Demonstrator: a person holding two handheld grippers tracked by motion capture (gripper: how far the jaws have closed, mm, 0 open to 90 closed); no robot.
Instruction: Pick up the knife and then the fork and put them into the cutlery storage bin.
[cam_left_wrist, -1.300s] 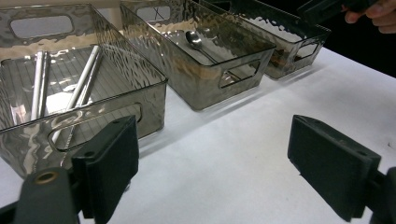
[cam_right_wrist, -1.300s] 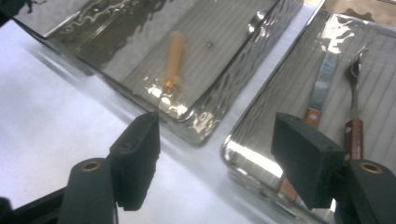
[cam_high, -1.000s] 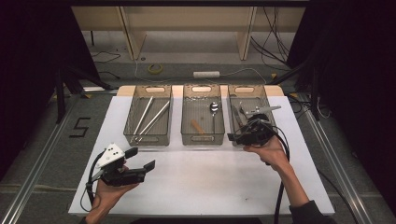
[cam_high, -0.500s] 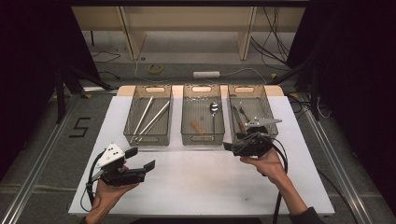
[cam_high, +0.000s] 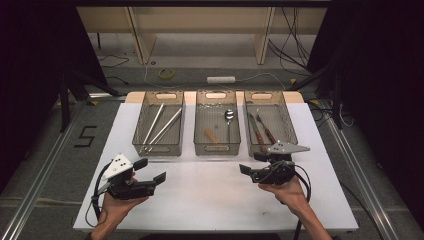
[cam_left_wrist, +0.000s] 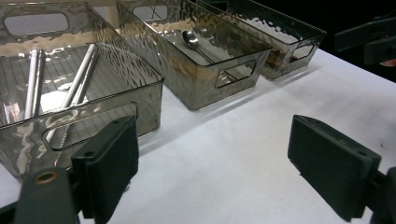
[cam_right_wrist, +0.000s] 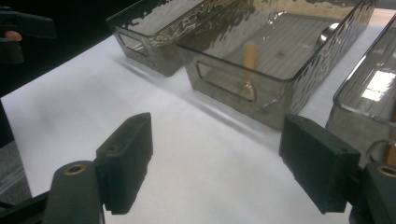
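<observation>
Table (cam_high: 210, 195) spreads white under three smoky plastic bins; right bin (cam_high: 270, 120), nearest the right claw (cam_high: 248, 166), holds wooden-handled cutlery (cam_high: 260, 131). Middle bin (cam_high: 216, 125) carries a spoon (cam_high: 229, 116). Right claw hovers just before its bin, jaws apart, empty. Left claw (cam_high: 151, 171) hangs low, jaws apart too.

Three bins in a row at the back of the bench (cam_high: 210, 200): left bin (cam_high: 159, 145) holds rods, middle bin (cam_high: 216, 145) a spoon (cam_high: 229, 116), right bin (cam_high: 282, 120) two utensils.
</observation>
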